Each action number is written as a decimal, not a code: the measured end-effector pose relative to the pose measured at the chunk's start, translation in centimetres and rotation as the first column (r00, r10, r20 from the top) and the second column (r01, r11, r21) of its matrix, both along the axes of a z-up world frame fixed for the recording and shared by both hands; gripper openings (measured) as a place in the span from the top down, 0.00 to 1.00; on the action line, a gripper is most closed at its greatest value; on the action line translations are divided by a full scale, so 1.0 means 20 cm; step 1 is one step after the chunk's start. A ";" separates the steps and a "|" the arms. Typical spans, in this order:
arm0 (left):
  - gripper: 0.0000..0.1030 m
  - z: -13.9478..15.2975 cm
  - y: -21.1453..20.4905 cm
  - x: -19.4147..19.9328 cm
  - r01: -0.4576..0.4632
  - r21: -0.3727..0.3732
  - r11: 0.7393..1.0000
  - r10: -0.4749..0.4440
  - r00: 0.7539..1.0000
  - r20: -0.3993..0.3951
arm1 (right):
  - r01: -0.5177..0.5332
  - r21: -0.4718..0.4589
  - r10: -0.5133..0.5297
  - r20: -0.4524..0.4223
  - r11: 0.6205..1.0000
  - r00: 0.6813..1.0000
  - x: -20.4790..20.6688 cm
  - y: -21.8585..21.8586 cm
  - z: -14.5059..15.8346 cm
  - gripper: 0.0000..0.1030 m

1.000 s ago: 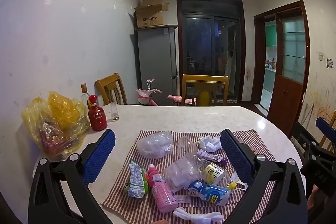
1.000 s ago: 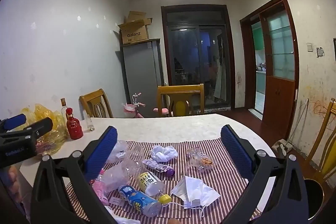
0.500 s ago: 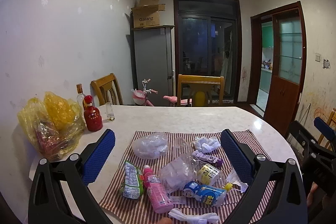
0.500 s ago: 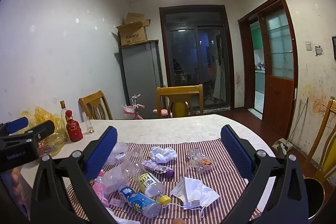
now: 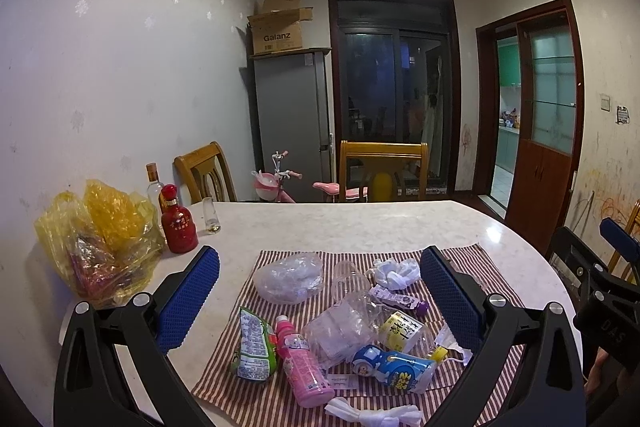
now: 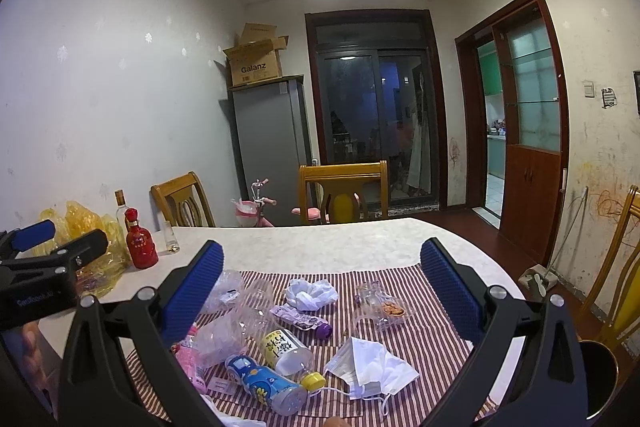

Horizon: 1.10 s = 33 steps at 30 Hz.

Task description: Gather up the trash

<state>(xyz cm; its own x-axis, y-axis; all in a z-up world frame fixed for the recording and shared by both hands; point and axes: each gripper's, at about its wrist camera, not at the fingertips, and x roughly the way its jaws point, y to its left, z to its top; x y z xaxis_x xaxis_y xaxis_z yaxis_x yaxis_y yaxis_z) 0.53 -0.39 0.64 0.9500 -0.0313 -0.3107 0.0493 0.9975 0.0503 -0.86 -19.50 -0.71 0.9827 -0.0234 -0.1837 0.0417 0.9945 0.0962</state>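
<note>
Ahead of both grippers, trash sits untouched on the mat [image 5: 472,259]. Our left gripper [image 5: 320,301] and right gripper [image 6: 322,291] hang spread wide, empty. We judge nothing collected yet; next, descend onto the mask [image 6: 370,367] below the right one.

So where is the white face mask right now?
The face mask lies flat at the near right of the striped mat in the right wrist view, just right of the yellow-capped bottle, untouched.

Left gripper [image 5: 320,291]: jaws spread wide, empty, level, pointing forward. Right gripper [image 6: 322,281]: jaws spread wide, empty, level, held alongside the left, well apart.
</note>
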 end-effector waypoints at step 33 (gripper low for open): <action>0.06 -0.01 0.00 0.00 -0.006 -0.006 1.000 0.006 1.000 0.007 | 0.007 -0.010 -0.007 -0.004 1.000 1.000 0.01 0.00 0.01 0.04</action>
